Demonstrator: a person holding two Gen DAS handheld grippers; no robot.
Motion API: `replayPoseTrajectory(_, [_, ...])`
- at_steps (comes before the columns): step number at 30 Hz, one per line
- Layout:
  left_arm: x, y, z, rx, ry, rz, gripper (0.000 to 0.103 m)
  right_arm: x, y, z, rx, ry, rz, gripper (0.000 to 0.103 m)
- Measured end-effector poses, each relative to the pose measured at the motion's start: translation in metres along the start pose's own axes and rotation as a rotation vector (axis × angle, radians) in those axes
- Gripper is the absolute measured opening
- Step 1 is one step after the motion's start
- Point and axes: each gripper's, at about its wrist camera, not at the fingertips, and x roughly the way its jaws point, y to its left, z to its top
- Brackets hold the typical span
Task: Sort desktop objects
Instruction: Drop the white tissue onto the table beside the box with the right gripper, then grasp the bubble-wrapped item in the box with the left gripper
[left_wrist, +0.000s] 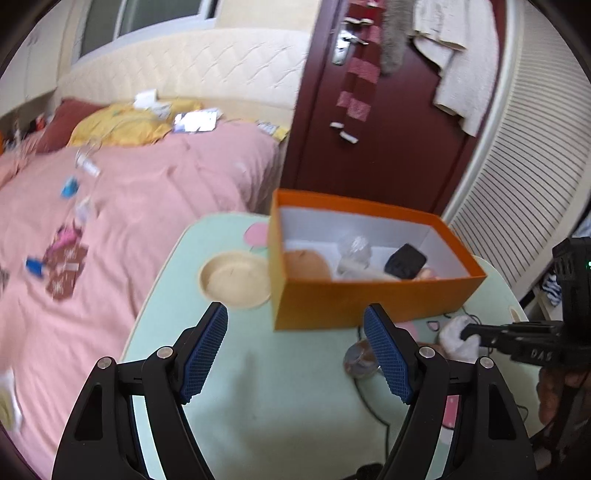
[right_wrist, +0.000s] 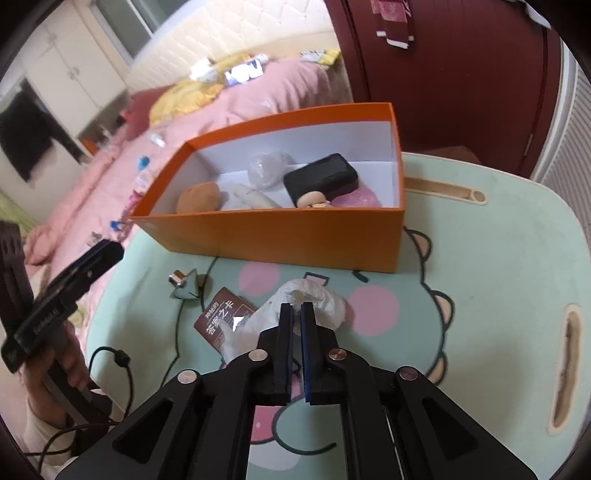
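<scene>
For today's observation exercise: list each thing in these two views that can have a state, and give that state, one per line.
Orange box: lid off, upright, partly filled.
Right gripper: shut on white bag.
Left gripper: open, nothing between the pads.
Wooden dish: upright, nothing in it.
Brown packet: lying flat on the table, outside the box.
Door: closed.

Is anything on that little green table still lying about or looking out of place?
Yes. Several things lie loose in front of the orange box: a brown packet, a small metal clip on a black cable, and a white crumpled bag, which the right gripper pinches. The left gripper is open and empty.
</scene>
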Motion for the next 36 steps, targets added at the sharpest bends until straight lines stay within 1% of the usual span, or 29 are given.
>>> replayPoseTrajectory(2, [0.002,-0.006,0.012,0.016,0.001,-0.027,0.076,-0.006,0.001,-0.003,-0.010,-0.041,0.001,0.018])
replayPoseTrajectory(4, [0.005,-0.013,0.026,0.028,0.009,-0.062,0.076,-0.013,-0.001,-0.004,-0.004,-0.090,0.012,0.037])
replayPoseTrajectory(6, [0.012,-0.024,0.041,0.058,0.028,-0.098,0.076,-0.026,-0.007,-0.008,0.018,-0.166,0.033,0.041])
replayPoseTrajectory(8, [0.022,-0.041,0.058,0.114,0.051,-0.113,0.076,-0.033,-0.011,-0.012,0.027,-0.208,0.044,0.042])
replayPoseTrajectory(10, [0.033,-0.056,0.069,0.177,0.077,-0.107,0.073,-0.038,-0.014,-0.018,0.035,-0.239,0.044,0.042])
replayPoseTrajectory(13, [0.068,-0.080,0.085,0.263,0.175,-0.082,0.061,-0.038,-0.015,-0.021,0.042,-0.230,0.065,0.042])
replayPoseTrajectory(15, [0.093,-0.090,0.089,0.297,0.248,-0.062,0.049,-0.037,-0.014,-0.023,0.048,-0.218,0.096,0.042])
replayPoseTrajectory(17, [0.119,-0.098,0.088,0.317,0.319,-0.045,0.047,-0.035,-0.012,-0.024,0.054,-0.207,0.130,0.042])
replayPoseTrajectory(19, [0.140,-0.101,0.087,0.312,0.372,-0.019,0.047,-0.035,-0.011,-0.025,0.056,-0.201,0.156,0.042])
replayPoseTrajectory(22, [0.163,-0.099,0.086,0.264,0.434,0.010,0.047,-0.039,-0.010,-0.025,0.060,-0.205,0.184,0.042])
replayPoseTrajectory(25, [0.179,-0.097,0.080,0.250,0.482,0.016,0.046,-0.043,-0.011,-0.025,0.067,-0.212,0.207,0.042])
replayPoseTrajectory(26, [0.183,-0.096,0.077,0.238,0.501,-0.002,0.032,-0.044,-0.012,-0.025,0.073,-0.212,0.216,0.042])
replayPoseTrajectory(27, [0.185,-0.094,0.075,0.226,0.511,-0.023,0.033,-0.044,-0.013,-0.024,0.080,-0.213,0.224,0.043])
replayPoseTrajectory(30, [0.179,-0.089,0.074,0.205,0.501,-0.057,0.033,-0.045,-0.017,-0.023,0.096,-0.213,0.237,0.044])
replayPoseTrajectory(31, [0.174,-0.088,0.075,0.204,0.482,-0.062,0.033,-0.045,-0.018,-0.023,0.101,-0.213,0.237,0.044])
replayPoseTrajectory(34, [0.147,-0.086,0.086,0.213,0.387,-0.079,0.033,-0.044,-0.020,-0.023,0.110,-0.210,0.234,0.044])
replayPoseTrajectory(36, [0.118,-0.083,0.096,0.199,0.312,-0.109,0.033,-0.043,-0.020,-0.024,0.111,-0.206,0.227,0.044])
